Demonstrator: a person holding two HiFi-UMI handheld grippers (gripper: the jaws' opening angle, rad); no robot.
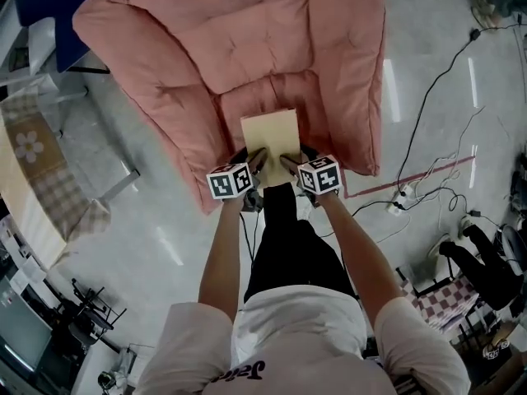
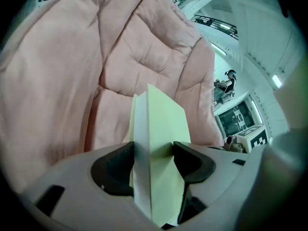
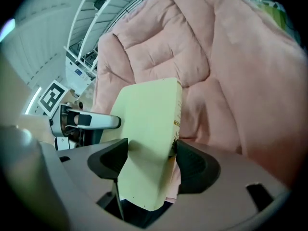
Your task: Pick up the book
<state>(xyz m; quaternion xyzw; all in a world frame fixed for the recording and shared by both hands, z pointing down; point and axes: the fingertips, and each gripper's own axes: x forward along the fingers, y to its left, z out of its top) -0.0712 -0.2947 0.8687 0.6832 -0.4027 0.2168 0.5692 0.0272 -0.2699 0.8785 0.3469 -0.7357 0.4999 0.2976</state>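
Scene: looking steeply down from head height at two bare arms (image 1: 216, 270) reaching forward, one gripper in each hand.
Book: thin, with a pale yellow cover (image 1: 270, 132), closed, near edge towards the person, over the seat part of the cushion; held at that near edge from both sides. Cannot tell whether the far edge touches the cushion.
Left gripper: (image 1: 258, 158) on the left near corner of the book; in the left gripper view (image 2: 153, 153), dark jaws pinching the book (image 2: 163, 129), one pad against each side, page edges showing white.
Right gripper: (image 1: 287, 161) on the right near corner; in the right gripper view (image 3: 147, 150), jaws pressed onto the book (image 3: 149, 129), cover facing left, spine edge against the right pad.
Marker cubes: one black-and-white cube on each gripper, left (image 1: 229, 180) and right (image 1: 319, 174), just beside each other below the book.
Cushion: large, pink, quilted (image 1: 247, 48), filling the top of the head view and the background of both gripper views (image 2: 62, 71) (image 3: 221, 47).
Floor: grey and shiny (image 1: 148, 212), with black cables (image 1: 428, 97) trailing across it on the right.
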